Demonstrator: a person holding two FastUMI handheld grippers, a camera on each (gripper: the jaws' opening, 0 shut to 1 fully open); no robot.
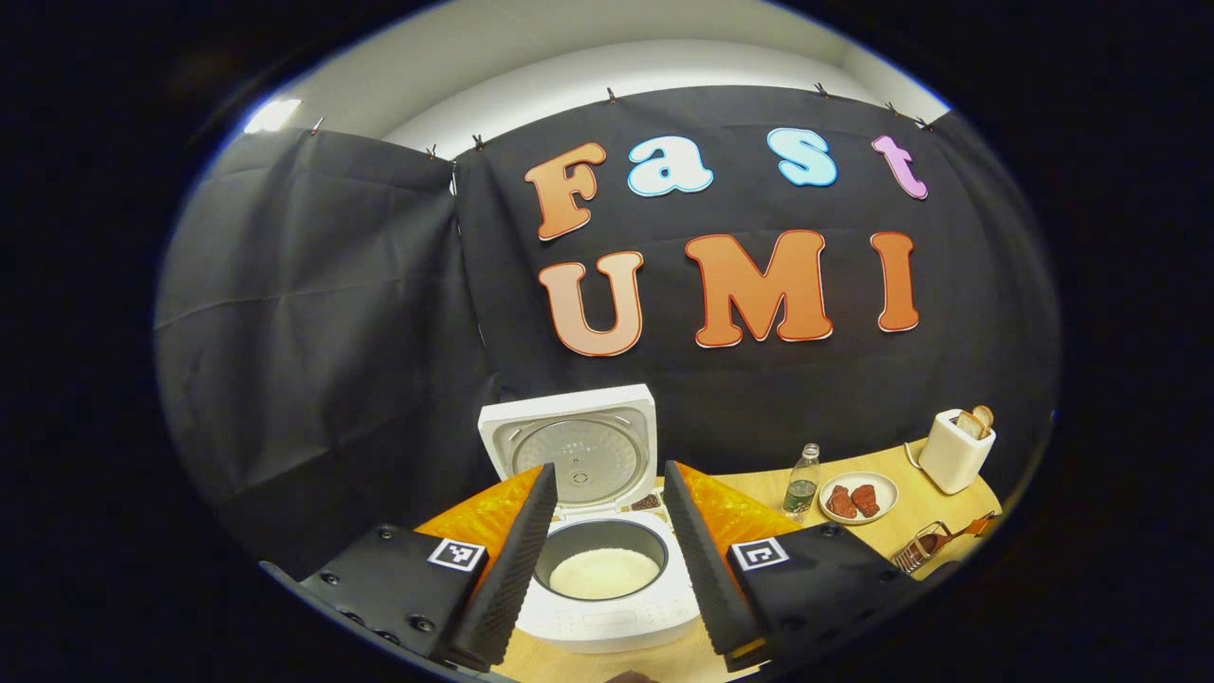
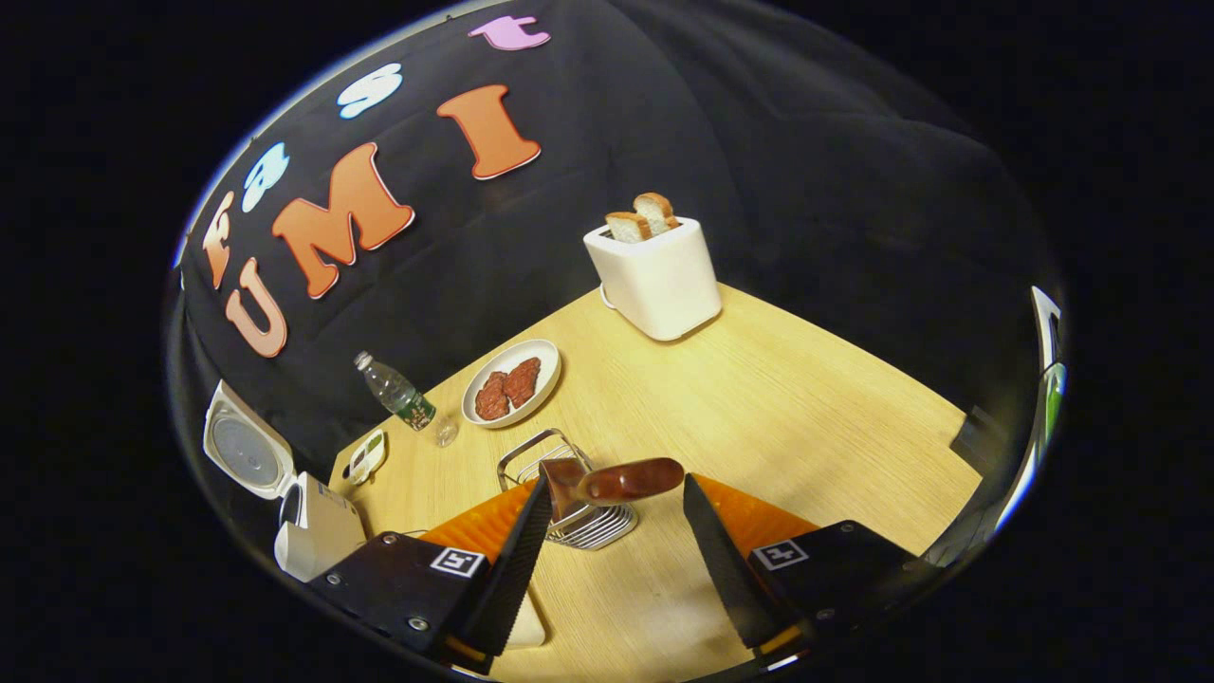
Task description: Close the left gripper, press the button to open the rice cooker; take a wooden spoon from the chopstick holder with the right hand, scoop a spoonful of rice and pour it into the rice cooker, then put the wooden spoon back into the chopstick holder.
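Note:
The white rice cooker (image 1: 607, 617) stands open in the left gripper view, its lid (image 1: 569, 446) upright and white rice in the pot (image 1: 604, 573). My left gripper (image 1: 607, 479) hangs open just above and in front of it, nothing between the fingers. In the right gripper view the wire chopstick holder (image 2: 569, 517) stands on the table with the brown wooden spoon (image 2: 631, 480) leaning out of it to the right. My right gripper (image 2: 616, 486) is open, close over the holder; the spoon's handle lies just beyond the fingertips, untouched. The holder (image 1: 922, 550) also appears far right in the left gripper view.
On the wooden table (image 2: 778, 398) stand a white toaster (image 2: 654, 275) with bread, a plate of meat (image 2: 510, 382), a water bottle (image 2: 396, 391) and a small dish (image 2: 365, 455). The open cooker (image 2: 308, 526) is far left. A white object (image 2: 526, 621) lies under the right gripper's left finger.

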